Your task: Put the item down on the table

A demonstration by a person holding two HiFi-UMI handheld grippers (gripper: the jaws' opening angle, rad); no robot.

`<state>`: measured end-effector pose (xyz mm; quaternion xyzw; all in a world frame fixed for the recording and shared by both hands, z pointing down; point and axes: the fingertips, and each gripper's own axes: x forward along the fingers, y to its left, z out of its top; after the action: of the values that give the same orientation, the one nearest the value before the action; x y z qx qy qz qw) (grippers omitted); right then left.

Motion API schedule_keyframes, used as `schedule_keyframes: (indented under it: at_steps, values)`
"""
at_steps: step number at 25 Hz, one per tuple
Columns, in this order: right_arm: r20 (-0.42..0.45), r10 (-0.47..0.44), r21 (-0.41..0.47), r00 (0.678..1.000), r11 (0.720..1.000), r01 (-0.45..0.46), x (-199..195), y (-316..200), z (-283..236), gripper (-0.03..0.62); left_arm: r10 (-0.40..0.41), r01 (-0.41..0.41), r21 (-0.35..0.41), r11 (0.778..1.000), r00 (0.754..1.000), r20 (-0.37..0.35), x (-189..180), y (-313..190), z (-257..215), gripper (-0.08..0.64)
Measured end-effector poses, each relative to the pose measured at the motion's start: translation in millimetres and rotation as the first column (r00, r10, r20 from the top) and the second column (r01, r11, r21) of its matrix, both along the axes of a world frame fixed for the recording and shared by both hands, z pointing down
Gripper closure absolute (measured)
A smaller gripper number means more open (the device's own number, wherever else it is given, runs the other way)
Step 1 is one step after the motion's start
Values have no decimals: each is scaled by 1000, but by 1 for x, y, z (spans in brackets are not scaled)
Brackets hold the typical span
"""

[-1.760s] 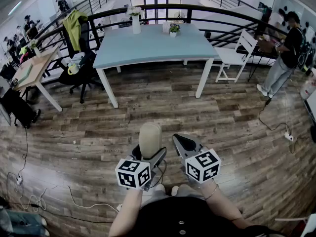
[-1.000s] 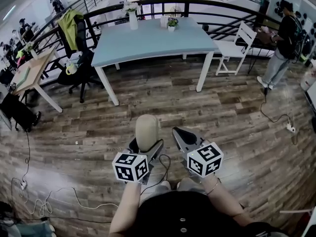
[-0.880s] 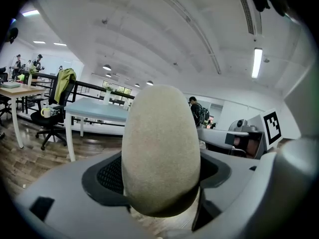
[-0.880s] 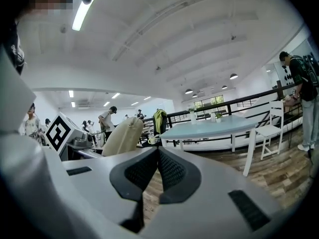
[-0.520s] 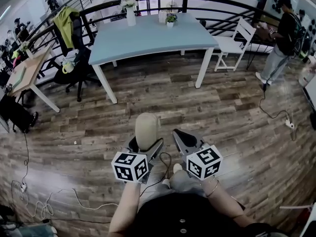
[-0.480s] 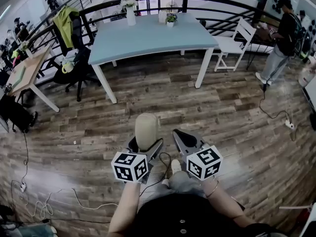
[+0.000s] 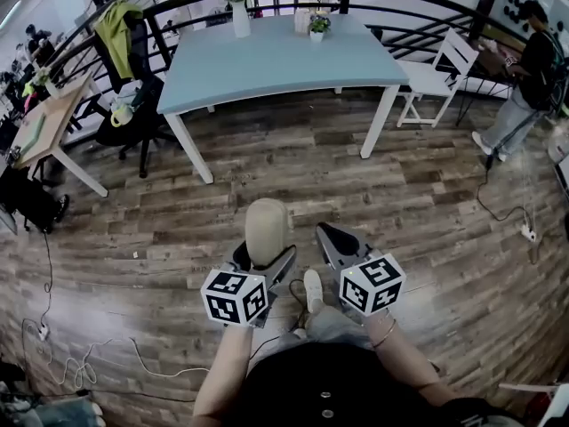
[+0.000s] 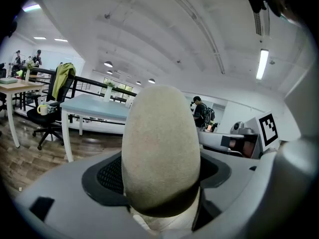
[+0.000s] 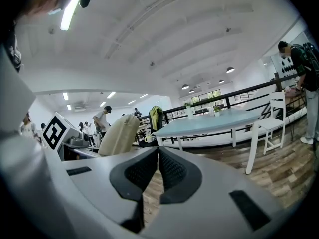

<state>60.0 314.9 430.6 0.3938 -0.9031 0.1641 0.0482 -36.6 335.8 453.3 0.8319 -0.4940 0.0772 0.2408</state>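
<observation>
Two grippers were held low over the wood floor (image 7: 418, 194). Left gripper (image 7: 266, 263) was clamped on the beige oval item (image 7: 268, 229), which stood upright above the jaws, off any surface. Right gripper (image 7: 332, 236) had its jaws pressed together with nothing between them. Blue table (image 7: 267, 60) sat well ahead, apart from the item.
</observation>
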Motion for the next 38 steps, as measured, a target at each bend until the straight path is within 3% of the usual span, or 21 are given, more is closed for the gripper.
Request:
schedule_keyframes:
  at_steps: [16, 27, 38]
  values:
    - [-14, -80, 39, 997, 996, 81, 2, -197, -15, 584, -79, 79, 20, 997, 997, -9, 4, -189, -10, 163]
    - [-2, -119, 10, 993, 993, 119, -1, -253, -8, 583, -119, 119, -15, 993, 993, -11, 0, -243, -4, 163]
    - [19, -87, 6, 996, 996, 87, -6, -324, -1, 584, -84, 84, -20, 996, 996, -18, -11, -328, 4, 163]
